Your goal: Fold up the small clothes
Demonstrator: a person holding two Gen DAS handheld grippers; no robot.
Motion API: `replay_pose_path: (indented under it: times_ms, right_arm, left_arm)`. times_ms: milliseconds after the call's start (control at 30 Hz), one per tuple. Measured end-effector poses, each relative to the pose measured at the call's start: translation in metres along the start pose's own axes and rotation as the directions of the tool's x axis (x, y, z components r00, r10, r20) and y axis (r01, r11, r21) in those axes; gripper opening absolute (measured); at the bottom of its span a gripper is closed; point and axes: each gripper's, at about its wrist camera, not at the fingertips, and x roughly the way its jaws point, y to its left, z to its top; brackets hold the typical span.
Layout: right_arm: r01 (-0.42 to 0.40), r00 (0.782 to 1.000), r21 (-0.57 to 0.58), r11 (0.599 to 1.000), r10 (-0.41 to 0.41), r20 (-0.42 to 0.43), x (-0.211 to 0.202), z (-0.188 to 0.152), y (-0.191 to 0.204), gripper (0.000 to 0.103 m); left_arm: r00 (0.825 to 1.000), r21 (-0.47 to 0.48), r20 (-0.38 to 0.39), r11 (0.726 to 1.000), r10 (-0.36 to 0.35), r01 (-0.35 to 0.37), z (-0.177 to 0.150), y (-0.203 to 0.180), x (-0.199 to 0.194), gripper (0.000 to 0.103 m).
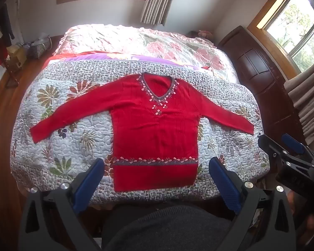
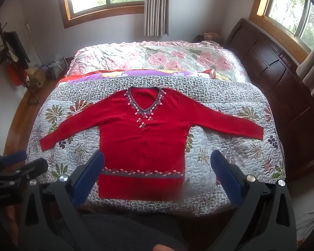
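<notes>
A small red V-neck sweater [image 1: 155, 129] [image 2: 142, 138] lies flat and face up on the quilted bed, both sleeves spread out, its hem towards me. Pink petal trim runs round the neckline and in a band above the hem. My left gripper [image 1: 157, 165] hovers open over the near bed edge, its blue pads on either side of the hem. My right gripper [image 2: 158, 159] is open too, held above the lower body of the sweater. Neither touches the cloth. In the left wrist view the right gripper [image 1: 282, 146] shows beside the right cuff.
The floral quilt [image 1: 73, 138] covers the near half of the bed; a pink flowered cover [image 2: 157, 56] lies behind. A dark wooden headboard [image 2: 282, 87] stands at the right, a basket and clutter [image 2: 54, 69] on the floor at the left. A dark-clothed lap is below.
</notes>
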Motion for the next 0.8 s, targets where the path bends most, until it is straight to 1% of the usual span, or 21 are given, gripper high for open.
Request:
replay_pose_path:
  times_ms: [533, 800]
  right_arm:
    - [-0.005, 1.0, -0.005, 1.0, 0.005, -0.007, 0.0016, 0.0014, 0.001, 0.1]
    - [-0.01, 1.0, -0.001, 1.0, 0.01, -0.007, 0.0043, 0.0009, 0.0003, 0.1]
  left_arm:
    - [1.0, 0.006, -0.001, 1.0, 0.003, -0.003, 0.0025, -0.0005, 0.0015, 0.099]
    - [1.0, 0.004, 0.004, 1.0, 0.023, -0.023, 0.0041, 0.0001, 0.0023, 0.099]
